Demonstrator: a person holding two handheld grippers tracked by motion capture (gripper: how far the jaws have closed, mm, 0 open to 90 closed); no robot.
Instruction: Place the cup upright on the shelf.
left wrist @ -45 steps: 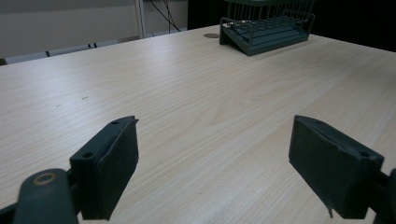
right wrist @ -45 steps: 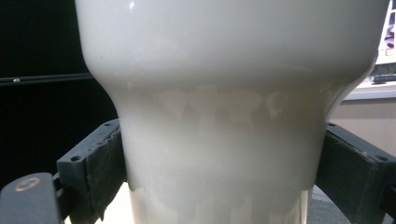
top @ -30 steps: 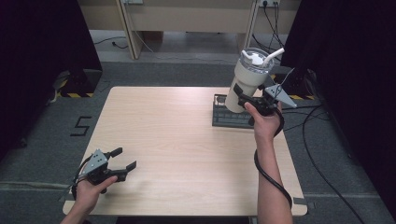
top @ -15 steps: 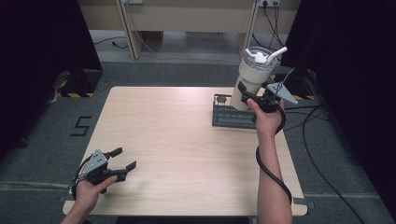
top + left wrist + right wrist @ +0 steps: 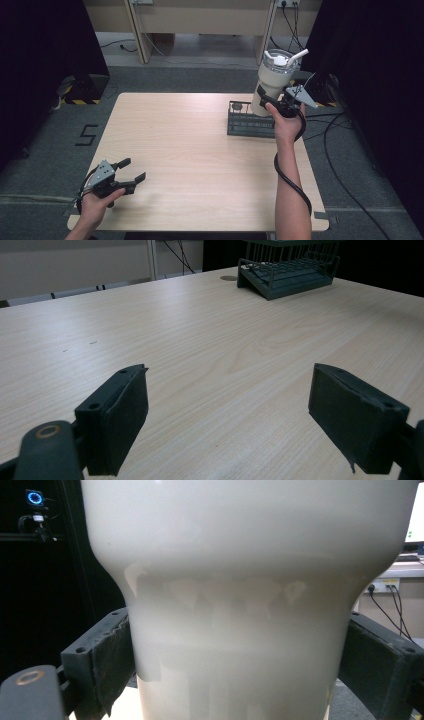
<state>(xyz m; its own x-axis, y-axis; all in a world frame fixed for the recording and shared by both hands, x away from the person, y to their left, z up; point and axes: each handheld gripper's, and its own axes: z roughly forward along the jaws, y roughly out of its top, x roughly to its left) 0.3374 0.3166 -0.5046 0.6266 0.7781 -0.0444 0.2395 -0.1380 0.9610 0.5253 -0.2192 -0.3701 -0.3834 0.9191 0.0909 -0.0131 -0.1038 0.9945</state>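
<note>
The right gripper (image 5: 270, 97) is raised at the far right, jaws clamped, arm stretched forward. The left gripper (image 5: 131, 170) rests low at the near left, jaws spread apart.

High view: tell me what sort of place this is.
Probably a lab or recording room, not a kitchen: a bare wooden table on grey carpet, dark curtains at both sides, and loose cables on the floor near wall sockets. The right tongs hold a cream tumbler above a dark rack.

tumbler (image 5: 272, 82): rising higher above the rack (image 5: 250, 125), drifting toward the table's far right corner
right gripper (image 5: 274, 101): lifting with it
</note>
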